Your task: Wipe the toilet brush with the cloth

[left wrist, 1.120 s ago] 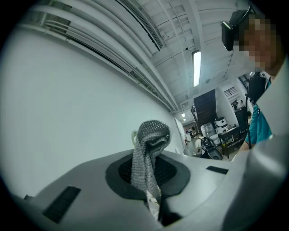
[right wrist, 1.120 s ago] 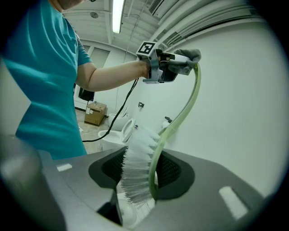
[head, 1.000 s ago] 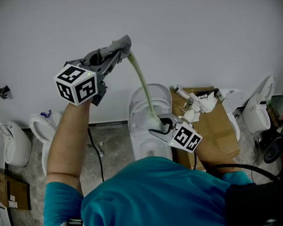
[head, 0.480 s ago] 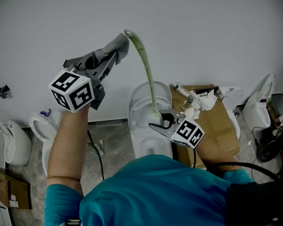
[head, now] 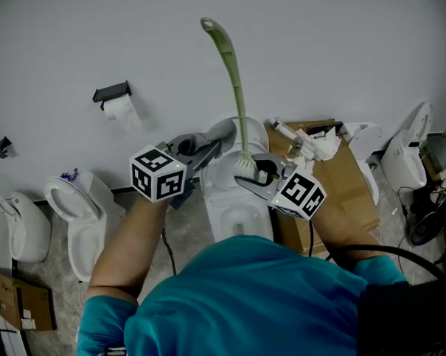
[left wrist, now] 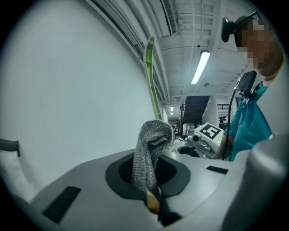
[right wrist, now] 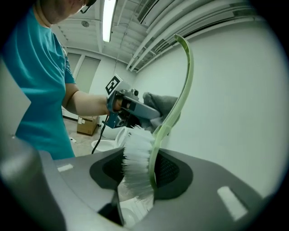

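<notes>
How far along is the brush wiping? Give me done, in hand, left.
Done: both tools are gripped. The left gripper is shut on the grey cloth. The right gripper has its jaws closing on the bristle head of the toilet brush, with the handle upright.
In hand: the cloth sits beside the lower handle; contact can't be confirmed.
Left: no finished wiping is visible, so the wipe along the handle remains.
</notes>
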